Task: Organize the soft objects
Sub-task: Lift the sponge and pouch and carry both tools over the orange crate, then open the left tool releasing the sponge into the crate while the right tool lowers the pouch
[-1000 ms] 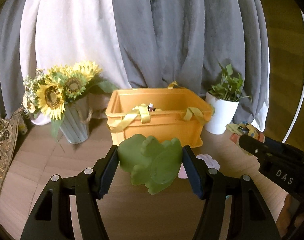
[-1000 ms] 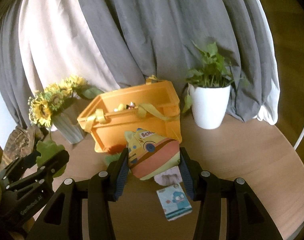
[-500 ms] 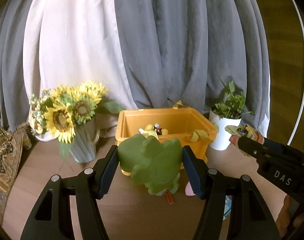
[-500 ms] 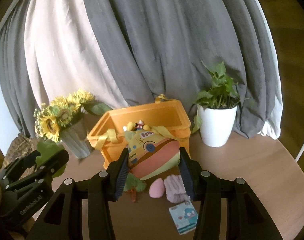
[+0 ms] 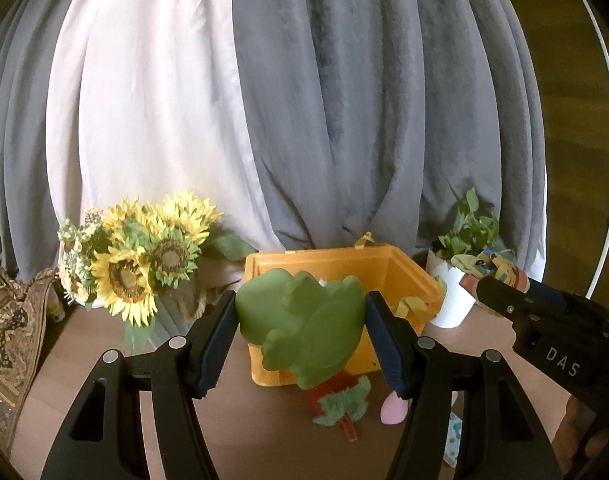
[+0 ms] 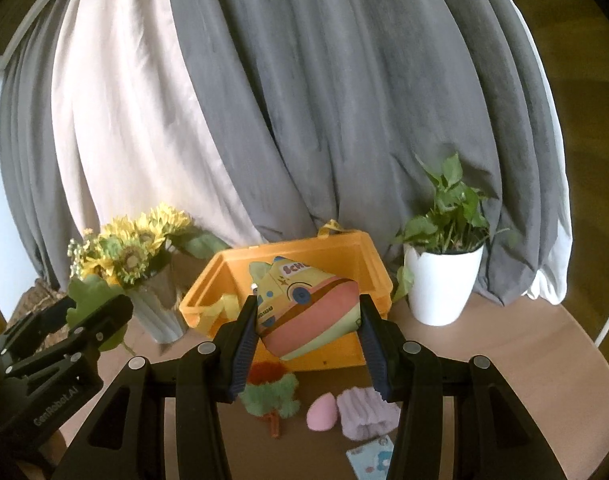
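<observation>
Gray and white curtains (image 6: 304, 120) are hanging behind a round wooden bench (image 6: 504, 360). The left claw (image 5: 300, 322) is squeezing a green toy (image 5: 304, 320) up in front of the orange bin (image 5: 408, 276). The right claw (image 6: 308, 334) is squeezing a striped bus toy (image 6: 308, 308) before that bin too.

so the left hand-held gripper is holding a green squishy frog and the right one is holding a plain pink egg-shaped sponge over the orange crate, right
Not quite. The left hand-held gripper does hold the green squishy frog toy, but the right hand-held gripper holds a yellow school-bus plush with a pink stripe. The right wrist view shows the pink egg-shaped sponge lying on the wooden table, in front of the orange plastic crate.
</observation>
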`<state>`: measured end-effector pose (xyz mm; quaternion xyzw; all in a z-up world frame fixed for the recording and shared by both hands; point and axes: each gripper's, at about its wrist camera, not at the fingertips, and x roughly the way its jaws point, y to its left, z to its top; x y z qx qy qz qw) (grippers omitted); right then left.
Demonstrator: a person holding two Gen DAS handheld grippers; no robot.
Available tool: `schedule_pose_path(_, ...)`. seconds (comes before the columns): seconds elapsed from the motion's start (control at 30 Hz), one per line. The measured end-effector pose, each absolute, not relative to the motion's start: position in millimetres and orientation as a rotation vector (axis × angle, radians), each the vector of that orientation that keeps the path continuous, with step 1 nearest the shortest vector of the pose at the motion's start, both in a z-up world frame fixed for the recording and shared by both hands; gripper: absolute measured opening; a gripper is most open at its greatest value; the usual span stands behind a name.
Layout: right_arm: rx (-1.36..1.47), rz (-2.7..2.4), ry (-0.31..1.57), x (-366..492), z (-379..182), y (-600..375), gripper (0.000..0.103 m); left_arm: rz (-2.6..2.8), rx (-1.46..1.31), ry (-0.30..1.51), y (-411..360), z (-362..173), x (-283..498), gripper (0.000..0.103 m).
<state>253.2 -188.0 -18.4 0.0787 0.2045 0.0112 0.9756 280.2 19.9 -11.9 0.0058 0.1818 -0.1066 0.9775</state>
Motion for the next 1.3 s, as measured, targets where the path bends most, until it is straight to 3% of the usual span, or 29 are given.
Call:
schedule_pose_path(0.63,0.125,0.033,0.381,304.8,-6.6,-183.5,0.049,-0.208,0.027,0.317,18.1,-4.0,332.6,0.063)
schedule_pose_path(1.3,0.110,0.015,0.436,380.4,-23.3,-189.8,0.049,-0.195,0.029,0.378,6.3,-25.8,410.4,0.063)
